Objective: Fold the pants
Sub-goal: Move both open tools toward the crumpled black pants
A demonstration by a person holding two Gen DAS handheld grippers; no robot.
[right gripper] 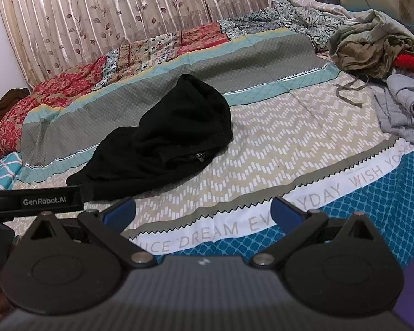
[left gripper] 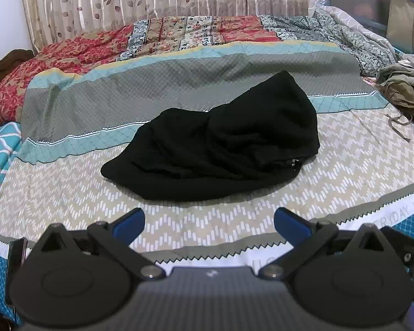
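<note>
Black pants [left gripper: 218, 143] lie in a loose, rumpled heap in the middle of the bed [left gripper: 69, 187], on the patterned bedspread where the zigzag band meets the grey-and-teal stripes. In the right wrist view a zipper pull [right gripper: 199, 157] shows on the near side of the heap, but the waistband and leg ends cannot be picked out.

The left gripper [left gripper: 209, 220] hovers short of the heap with its jaws wide and nothing between them. The right gripper [right gripper: 202, 211] is likewise held back near the bed's front edge, jaws wide and empty, with the pants ahead and to its left. Folding has not yet begun, by the look of it; the garment probably needs spreading flat first.

The main risk is grabbing blind. The dark cloth hides its own layers, so a pinch could catch several thicknesses at once, or the bedspread beneath, and lifting would drag everything into a worse tangle. A pile of other clothes [right gripper: 372, 47] sits well apart at the right, so snagging those seems unlikely unless the pants are swung wide.
</note>
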